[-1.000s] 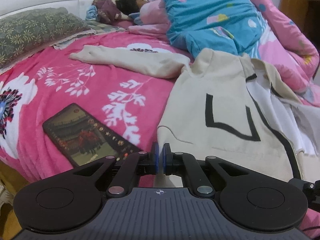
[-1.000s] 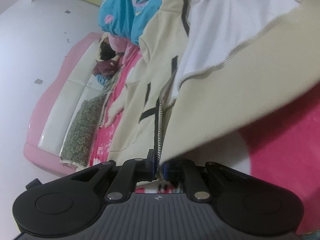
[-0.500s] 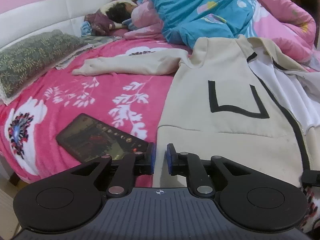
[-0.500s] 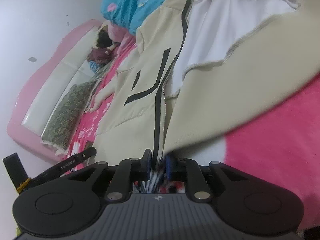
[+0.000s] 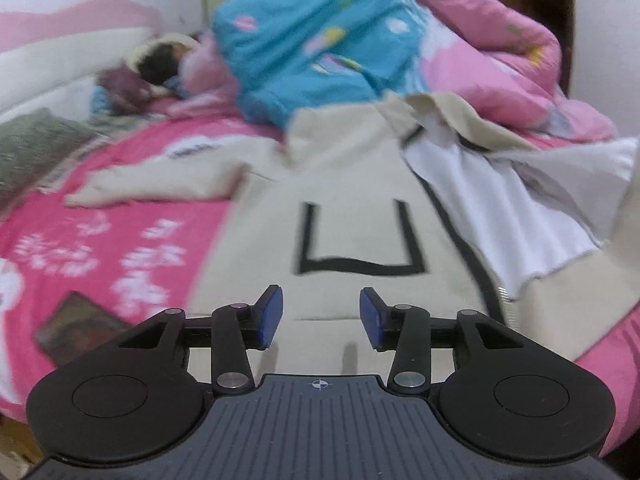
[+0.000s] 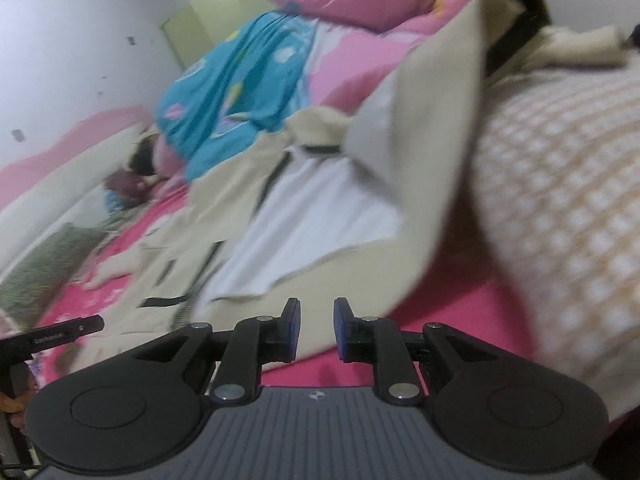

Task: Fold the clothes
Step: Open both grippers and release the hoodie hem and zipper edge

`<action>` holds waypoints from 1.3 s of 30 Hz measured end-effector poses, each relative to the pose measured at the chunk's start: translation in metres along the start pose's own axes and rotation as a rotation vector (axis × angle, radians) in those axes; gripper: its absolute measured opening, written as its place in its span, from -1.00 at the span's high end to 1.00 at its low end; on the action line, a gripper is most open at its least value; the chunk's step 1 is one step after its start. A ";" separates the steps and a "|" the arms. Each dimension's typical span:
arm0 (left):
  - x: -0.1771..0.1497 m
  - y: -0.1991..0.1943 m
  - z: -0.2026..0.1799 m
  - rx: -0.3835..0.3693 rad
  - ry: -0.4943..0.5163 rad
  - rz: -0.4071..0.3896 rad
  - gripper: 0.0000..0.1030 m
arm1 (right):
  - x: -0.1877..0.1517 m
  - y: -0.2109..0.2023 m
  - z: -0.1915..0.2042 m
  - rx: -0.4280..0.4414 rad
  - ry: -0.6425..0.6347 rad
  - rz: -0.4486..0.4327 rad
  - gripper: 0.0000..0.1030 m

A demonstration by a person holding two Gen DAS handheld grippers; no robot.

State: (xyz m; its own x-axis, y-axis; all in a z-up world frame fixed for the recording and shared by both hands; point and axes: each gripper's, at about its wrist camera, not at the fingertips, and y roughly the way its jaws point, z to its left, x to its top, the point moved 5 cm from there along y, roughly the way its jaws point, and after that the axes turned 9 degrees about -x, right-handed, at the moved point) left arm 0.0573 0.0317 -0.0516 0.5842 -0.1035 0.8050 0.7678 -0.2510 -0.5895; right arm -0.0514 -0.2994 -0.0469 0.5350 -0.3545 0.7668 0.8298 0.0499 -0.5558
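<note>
Jacket (image 5: pixel 352 200) spread on the pink bedspread (image 5: pixel 120 232), both claws spread and empty.

Left gripper (image 5: pixel 321 316) hovers over the cream jacket's bottom hem, its blue pads wide apart with nothing between them; just ahead lies the black pocket outline (image 5: pixel 360 240). One sleeve (image 5: pixel 160 180) stretches out to the left, and the right front panel is turned back, showing the white lining (image 5: pixel 500 208). Right gripper (image 6: pixel 316 330) sits at the jacket's near edge (image 6: pixel 360 272) with its pads parted, gripping nothing. A dark tablet (image 5: pixel 76 332) lies on the bedspread to the left of the jacket. Behind the jacket, a person lies under a blue and pink quilt (image 5: pixel 320 48). Both views are blurred.
</note>
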 end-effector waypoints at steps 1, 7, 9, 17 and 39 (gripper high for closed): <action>-0.001 0.007 -0.005 -0.018 -0.002 0.010 0.18 | -0.002 0.002 -0.003 -0.009 -0.006 -0.001 0.61; -0.006 0.034 -0.022 -0.073 -0.009 0.068 0.17 | -0.018 0.017 -0.013 -0.056 -0.098 0.097 0.44; -0.005 0.036 -0.024 -0.085 -0.005 0.065 0.14 | -0.006 0.006 -0.014 -0.041 -0.098 0.079 0.43; -0.007 0.056 -0.023 -0.126 -0.043 0.064 0.05 | 0.100 -0.063 -0.069 0.033 0.191 -0.156 0.20; -0.016 0.056 0.003 -0.282 -0.182 -0.042 -0.02 | 0.188 0.005 -0.061 -0.001 0.408 -0.224 0.82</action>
State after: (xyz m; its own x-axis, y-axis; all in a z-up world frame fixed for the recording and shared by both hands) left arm 0.0920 0.0225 -0.0976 0.6104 0.0802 0.7880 0.7044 -0.5100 -0.4937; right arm 0.0438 -0.4222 0.0744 0.2359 -0.6946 0.6796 0.9175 -0.0712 -0.3912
